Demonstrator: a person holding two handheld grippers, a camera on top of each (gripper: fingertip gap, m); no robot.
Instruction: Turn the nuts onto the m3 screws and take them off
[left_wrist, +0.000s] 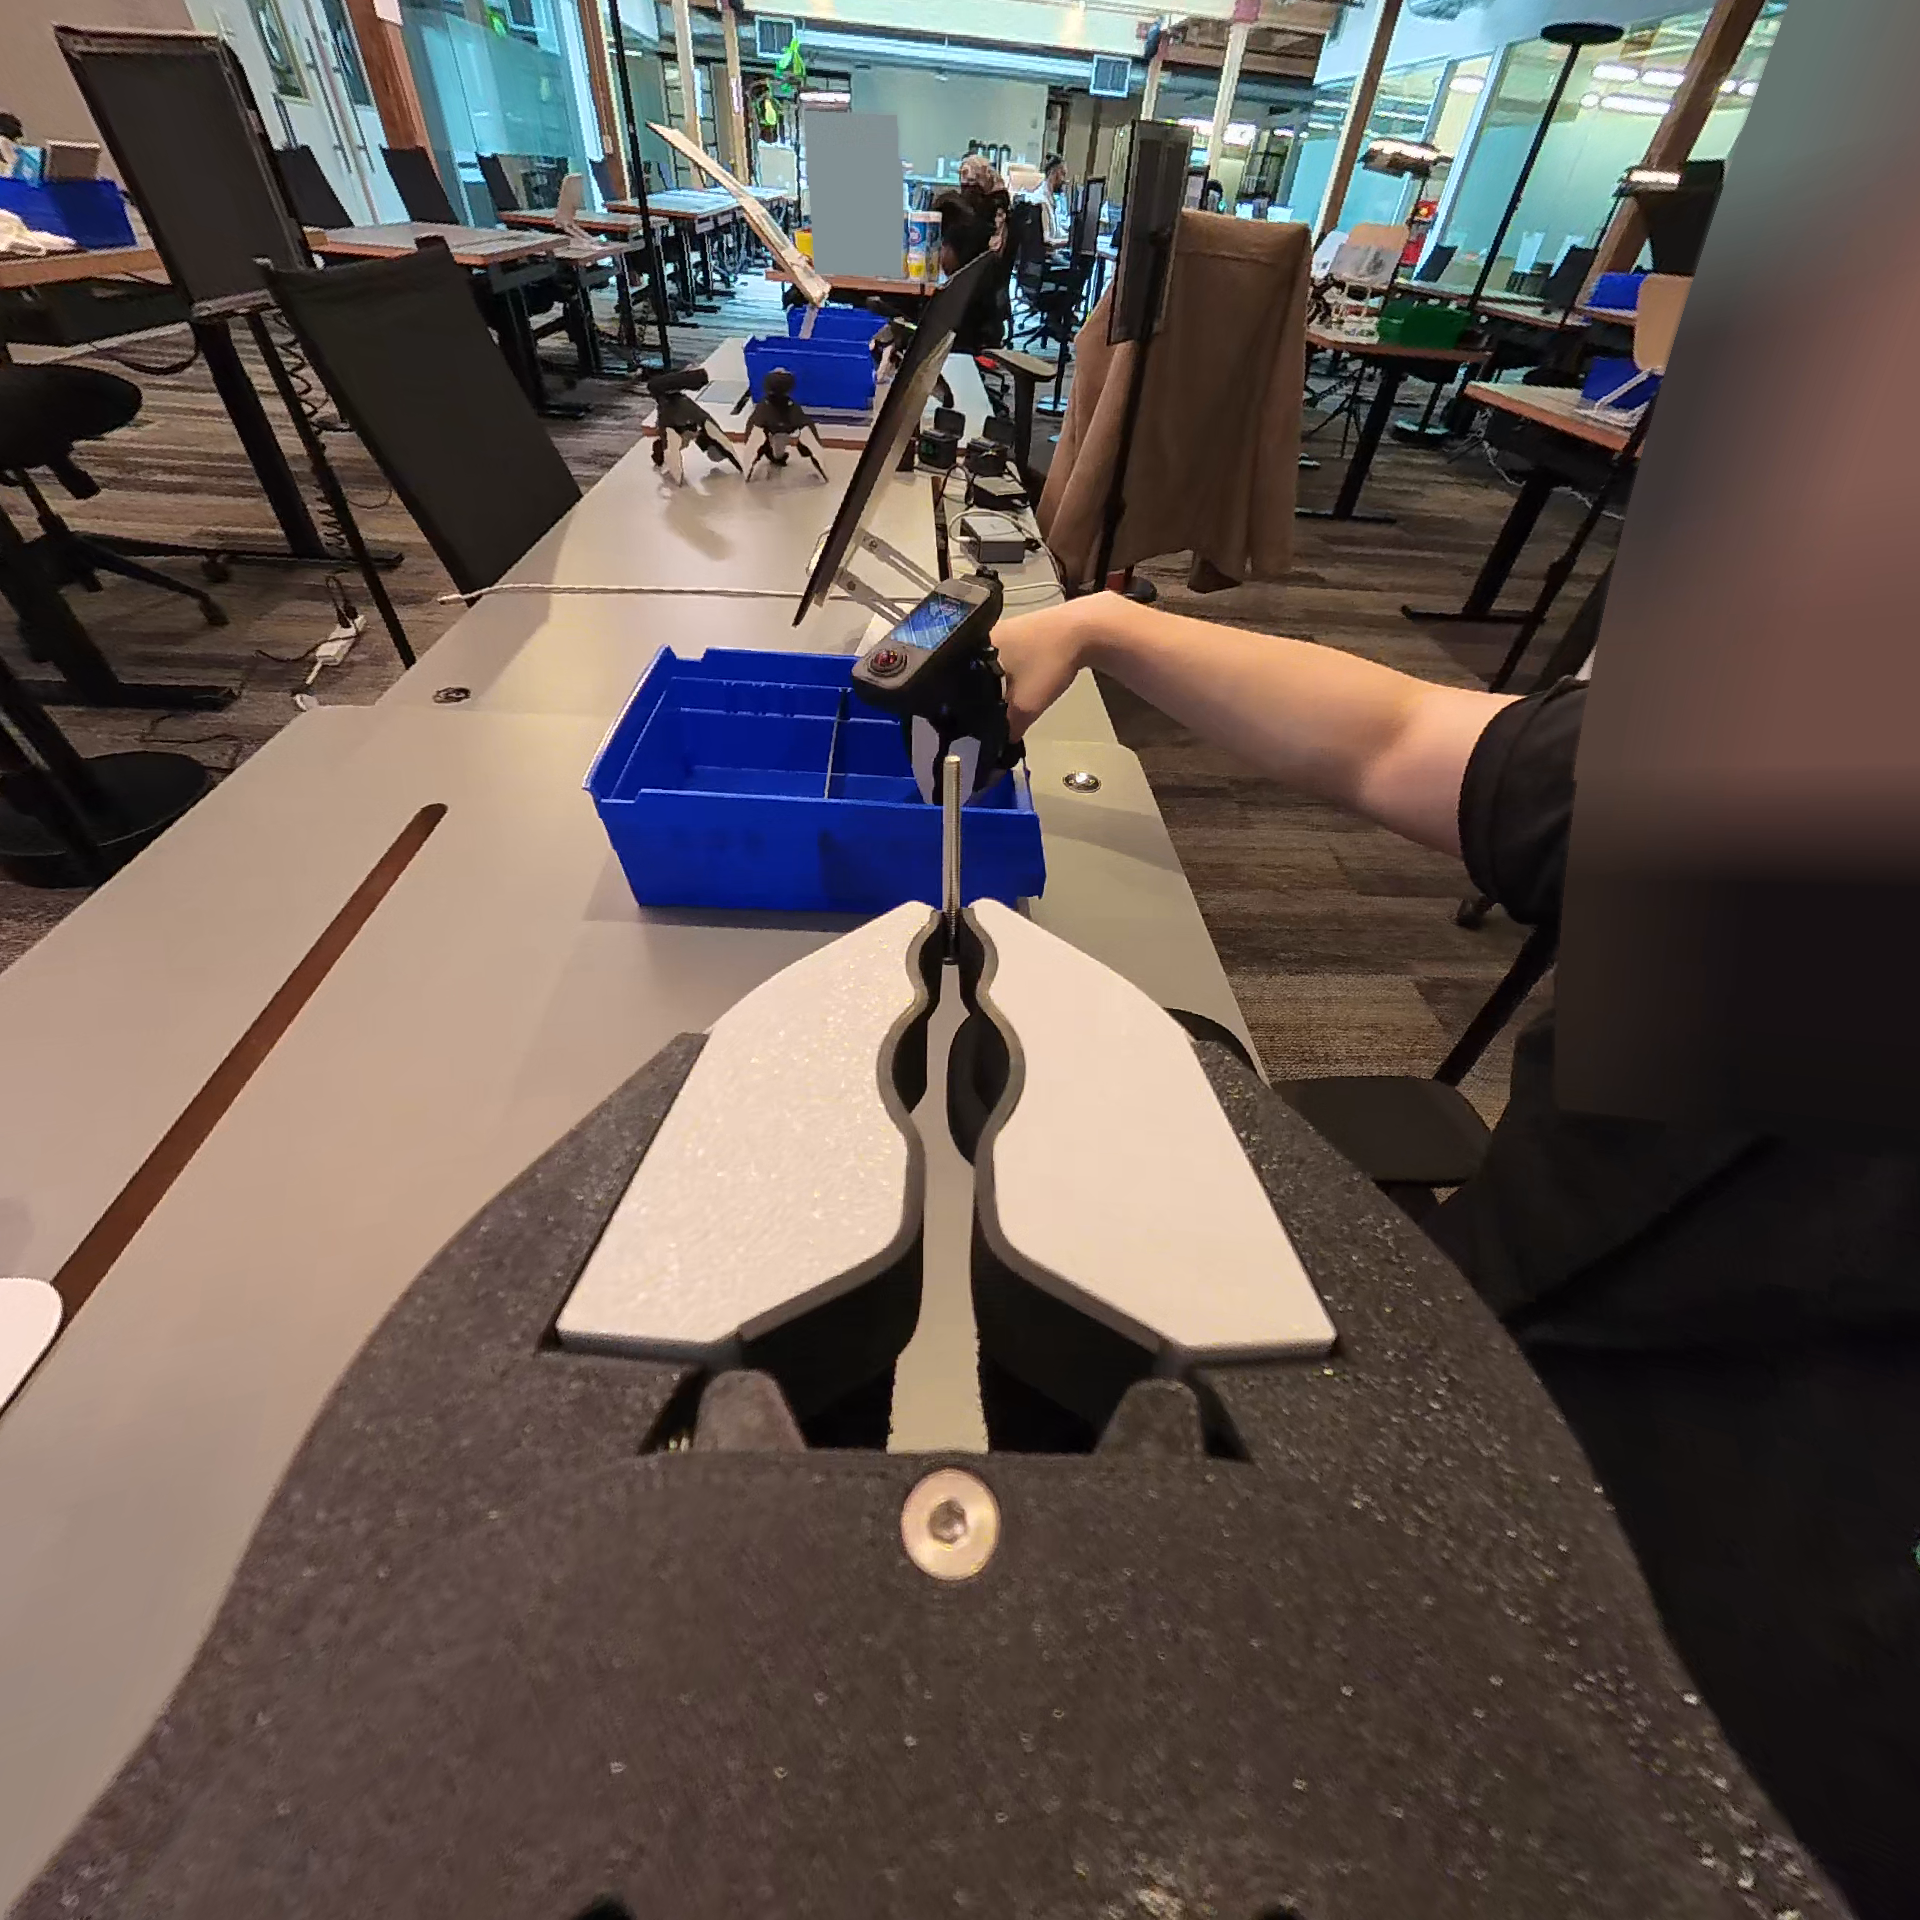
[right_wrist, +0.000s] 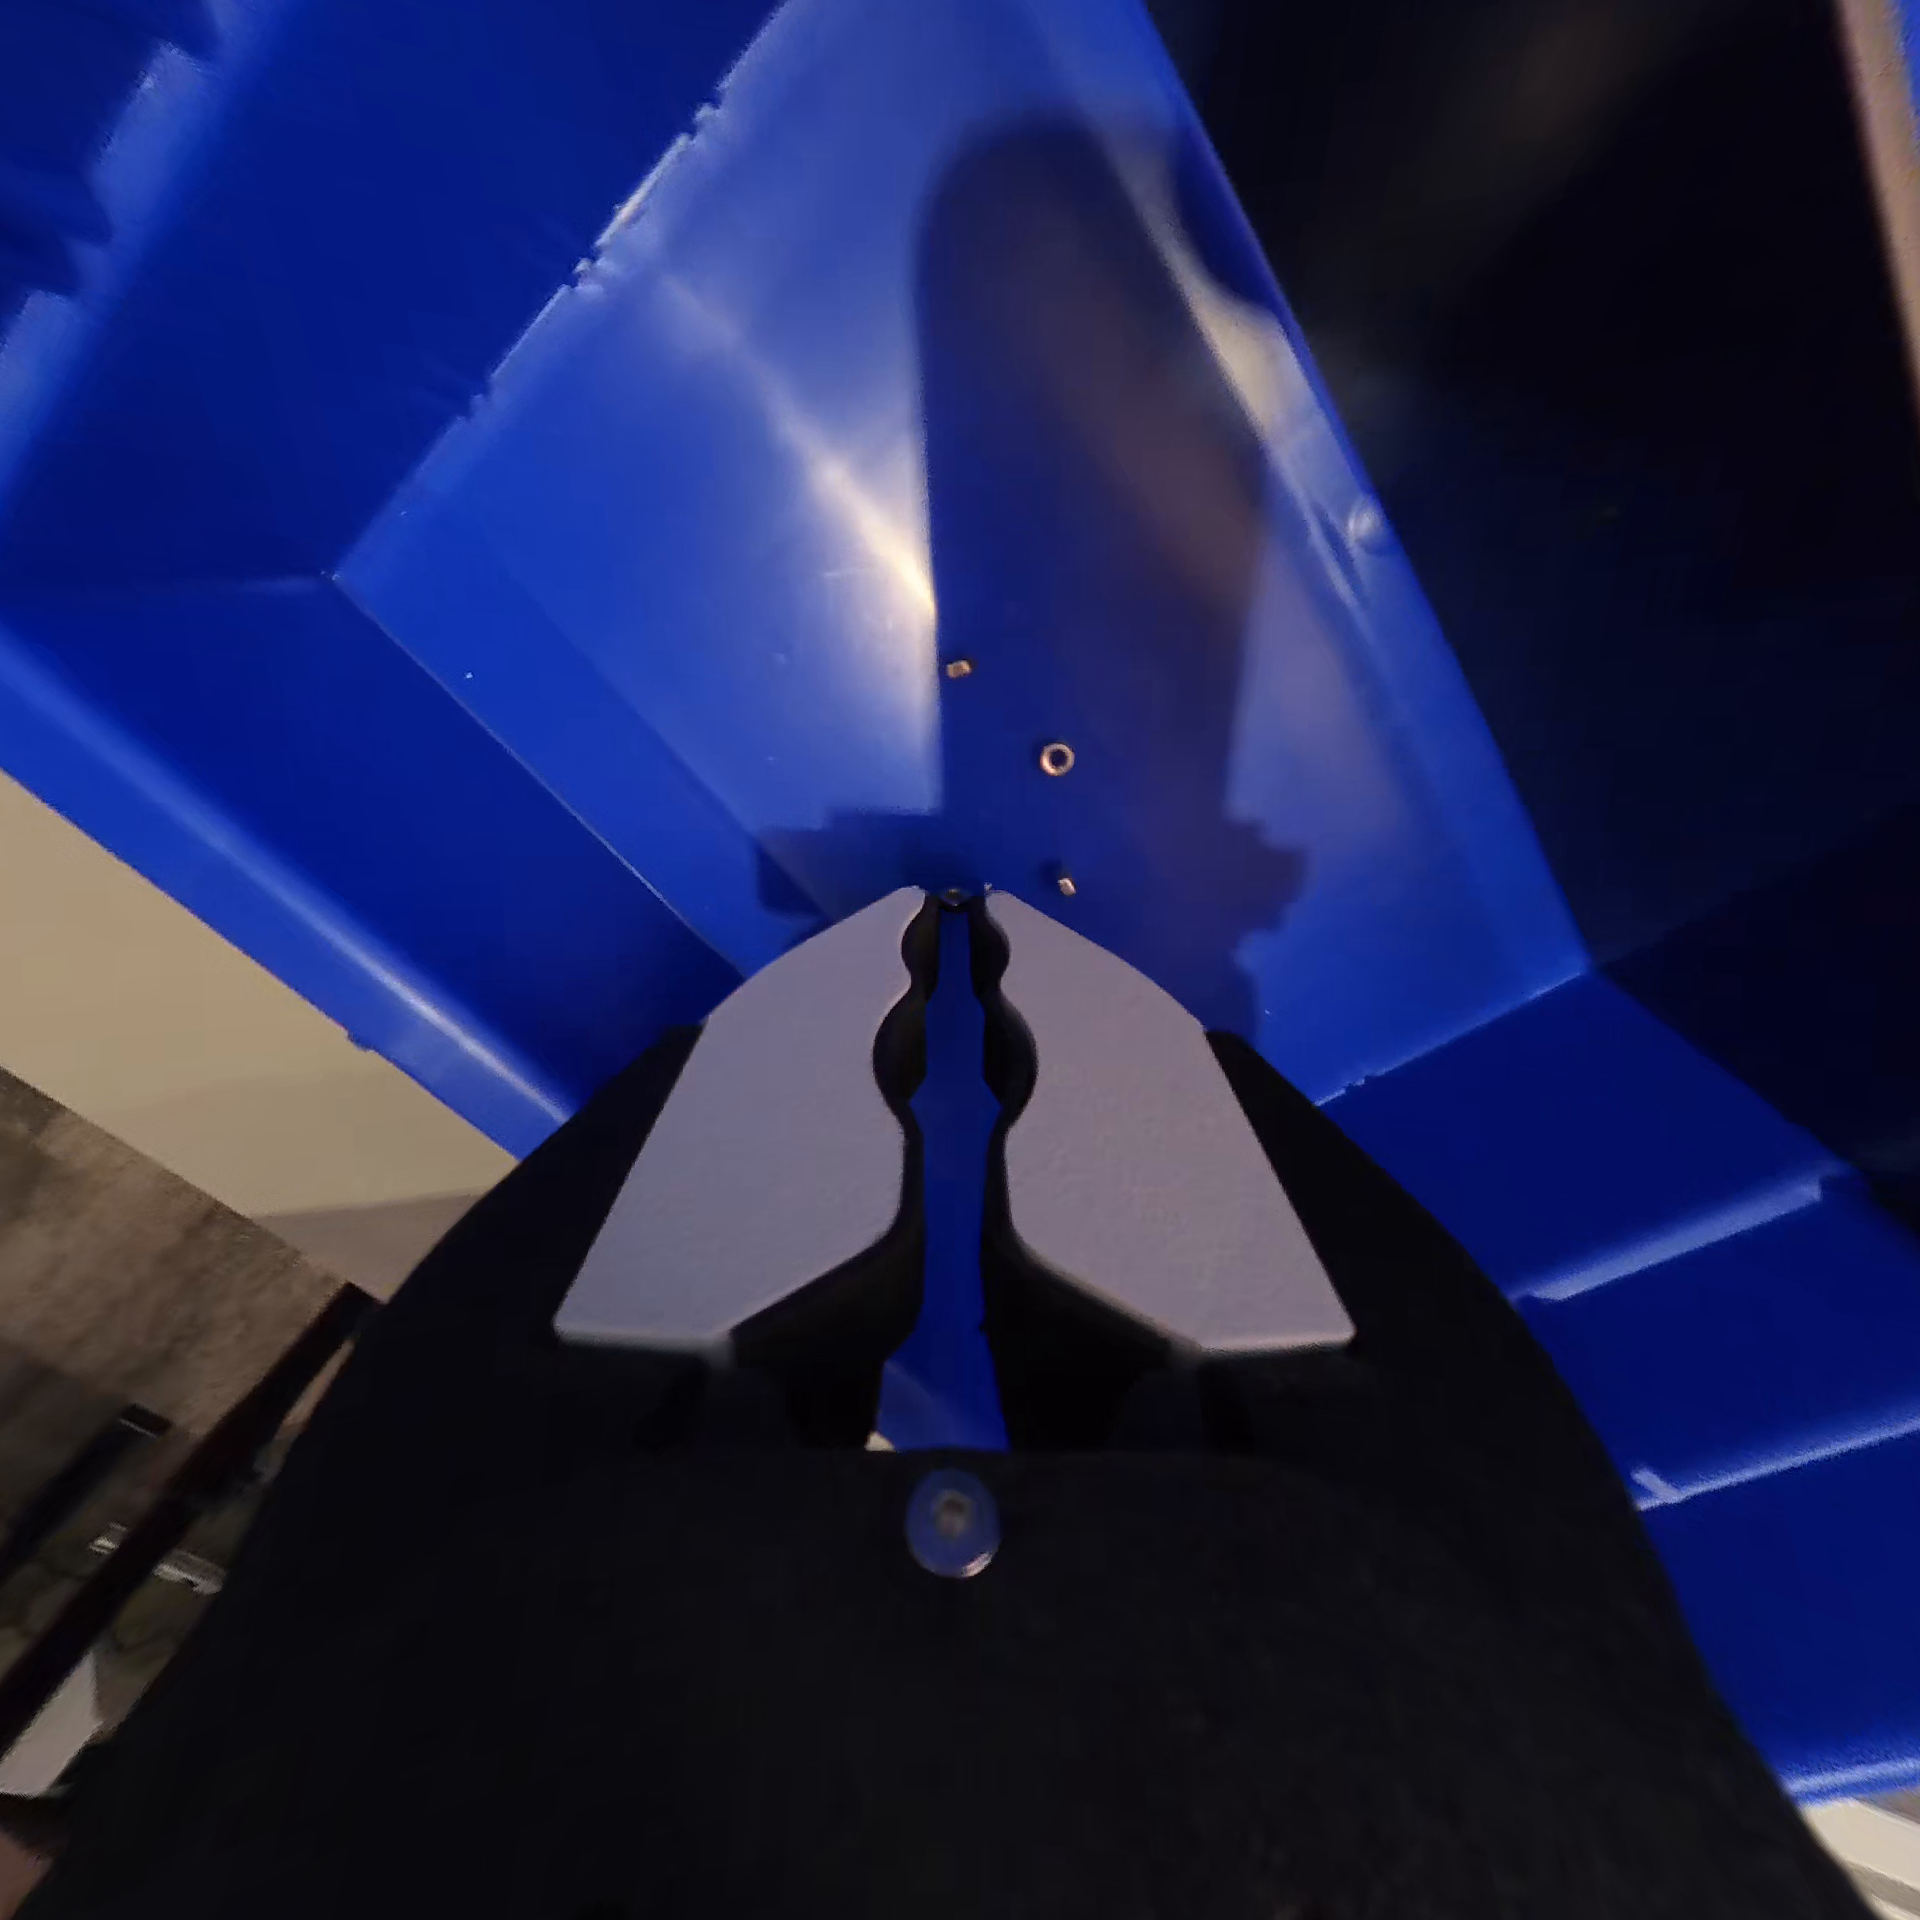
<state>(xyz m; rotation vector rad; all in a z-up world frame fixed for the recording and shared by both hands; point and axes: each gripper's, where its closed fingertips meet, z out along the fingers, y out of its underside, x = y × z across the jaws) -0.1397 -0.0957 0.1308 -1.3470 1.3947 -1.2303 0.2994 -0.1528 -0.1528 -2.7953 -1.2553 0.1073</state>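
My left gripper is shut on a long thin screw that stands upright out of its tips, above the grey table. My right gripper reaches down into the right compartment of the blue bin and is shut on a small nut at the bin floor. Three more loose nuts lie just beyond: one flat, one farther, one to the right. In the left wrist view the right gripper shows in the bin, held by a hand, behind the screw.
A tilted black board on a stand is behind the bin. Two spare grippers and more blue bins sit farther along the table. A long slot runs through the table at left. Chairs and desks surround it. About 55 cm separates my left fingertips from my right.
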